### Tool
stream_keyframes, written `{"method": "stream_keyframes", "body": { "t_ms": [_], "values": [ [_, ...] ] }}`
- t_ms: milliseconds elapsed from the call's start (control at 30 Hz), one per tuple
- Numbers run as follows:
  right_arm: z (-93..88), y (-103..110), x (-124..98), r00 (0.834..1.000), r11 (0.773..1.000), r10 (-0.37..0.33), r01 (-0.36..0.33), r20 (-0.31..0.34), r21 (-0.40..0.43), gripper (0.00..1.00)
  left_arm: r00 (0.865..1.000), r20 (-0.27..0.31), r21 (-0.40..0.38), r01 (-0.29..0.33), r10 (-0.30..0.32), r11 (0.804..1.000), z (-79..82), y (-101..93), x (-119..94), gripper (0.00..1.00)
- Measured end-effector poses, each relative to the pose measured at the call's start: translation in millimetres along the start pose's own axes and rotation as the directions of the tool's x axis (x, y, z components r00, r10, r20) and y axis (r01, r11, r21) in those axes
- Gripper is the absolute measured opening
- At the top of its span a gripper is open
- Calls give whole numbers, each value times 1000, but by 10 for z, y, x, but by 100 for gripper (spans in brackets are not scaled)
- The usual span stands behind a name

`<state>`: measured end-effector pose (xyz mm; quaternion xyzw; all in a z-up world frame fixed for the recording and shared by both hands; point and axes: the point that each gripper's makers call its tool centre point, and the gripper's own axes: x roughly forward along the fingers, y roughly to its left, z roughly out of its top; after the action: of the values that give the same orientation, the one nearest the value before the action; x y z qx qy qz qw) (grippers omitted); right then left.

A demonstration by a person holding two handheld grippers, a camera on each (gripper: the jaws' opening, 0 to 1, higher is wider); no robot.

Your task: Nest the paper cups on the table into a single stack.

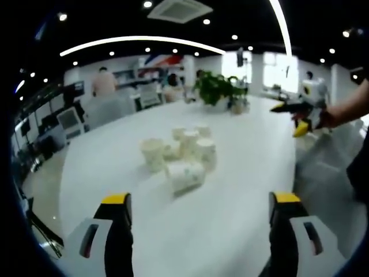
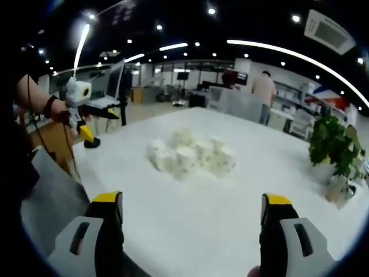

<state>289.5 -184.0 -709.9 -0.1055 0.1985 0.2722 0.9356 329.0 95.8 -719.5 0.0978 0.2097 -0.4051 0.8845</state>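
In the left gripper view, the left gripper point(image 1: 199, 210) is held at the bottom of the frame with its jaws spread wide and nothing between them, while the cups point(image 1: 181, 156) sit in a loose cluster at mid-frame on the white table point(image 1: 230, 231), well ahead of the fingertips and apart from them; one cup appears to lie on its side, though blur makes that uncertain. In the right gripper view, the right gripper point(image 2: 193, 210) is likewise wide open and empty at the bottom, with the cups point(image 2: 193, 154) bunched at centre, well clear of its jaws, and a plant point(image 2: 333, 144) at right.
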Motion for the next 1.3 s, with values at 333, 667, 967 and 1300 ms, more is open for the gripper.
{"method": "stream_keyframes", "body": {
  "t_ms": [333,667,967,1300],
  "values": [
    [-119,63,28,999,1000,23,-23,-29,-7,98,999,-35,-4,14,-14,1000,-81,77,146,96],
    [-207,138,93,997,997,62,-64,-53,-38,98,997,-64,-10,36,-36,999,-83,100,393,96],
    [-169,122,162,996,996,77,-78,-43,-30,98,996,-79,-26,42,-44,999,-99,135,590,94],
    [-168,76,160,996,997,77,-77,-41,-5,98,995,-82,-15,55,-56,998,-70,177,820,90]
  ]
}}
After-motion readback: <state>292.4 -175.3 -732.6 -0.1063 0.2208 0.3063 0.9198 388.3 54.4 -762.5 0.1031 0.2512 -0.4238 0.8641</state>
